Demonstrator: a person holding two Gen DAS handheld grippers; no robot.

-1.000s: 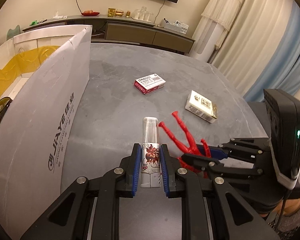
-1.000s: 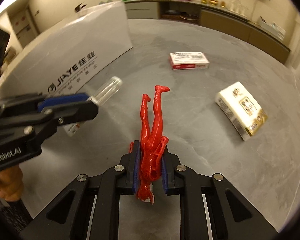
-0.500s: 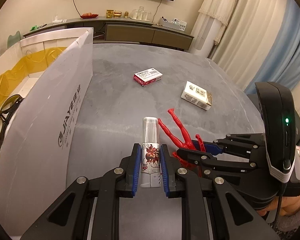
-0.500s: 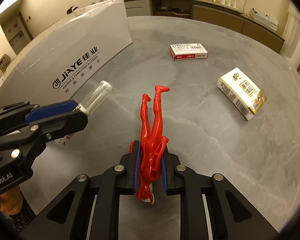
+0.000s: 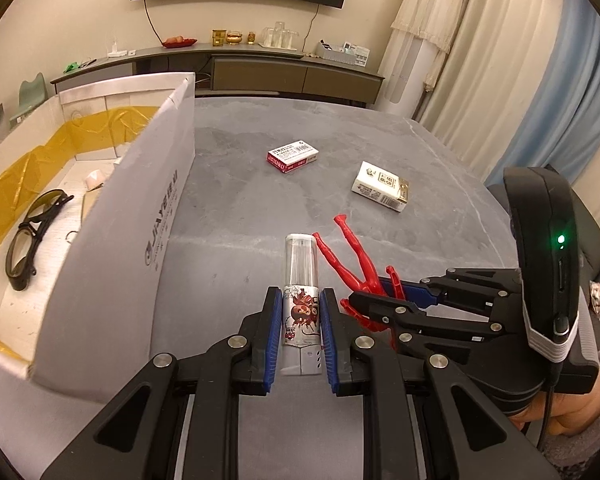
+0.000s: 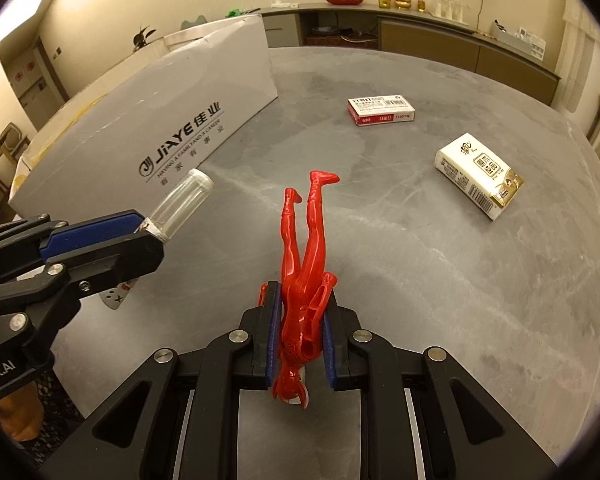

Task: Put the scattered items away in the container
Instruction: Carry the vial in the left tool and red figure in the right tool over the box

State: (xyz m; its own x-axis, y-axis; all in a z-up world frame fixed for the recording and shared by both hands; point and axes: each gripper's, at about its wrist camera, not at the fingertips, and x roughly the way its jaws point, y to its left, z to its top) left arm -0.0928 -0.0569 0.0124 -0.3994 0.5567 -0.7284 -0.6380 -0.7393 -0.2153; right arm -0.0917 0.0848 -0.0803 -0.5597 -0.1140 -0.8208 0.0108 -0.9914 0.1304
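Note:
My left gripper (image 5: pixel 300 300) is shut on a small bottle (image 5: pixel 301 280) with a clear cap and a cartoon label, held above the grey table. My right gripper (image 6: pixel 299 296) is shut on a red toy figure (image 6: pixel 305 248), legs pointing forward. Each gripper shows in the other's view: the right gripper (image 5: pixel 384 296) beside the bottle, the left gripper (image 6: pixel 140 232) at the left edge. The white cardboard box (image 5: pixel 140 208) stands open at the left, with dark glasses (image 5: pixel 32 236) inside. A red-and-white packet (image 5: pixel 293 156) and a white-and-gold packet (image 5: pixel 381 186) lie further out on the table.
The box flap with printed lettering (image 6: pixel 180 128) leans outward over the table. A yellow liner (image 5: pixel 16 184) lines the box. A sideboard (image 5: pixel 284 72) with cups and a dish stands behind the grey table (image 5: pixel 236 208). Curtains (image 5: pixel 500 72) hang at the right.
Both grippers have risen with their loads, still shut. The left view now looks down into the box, showing the glasses and more of its inside.

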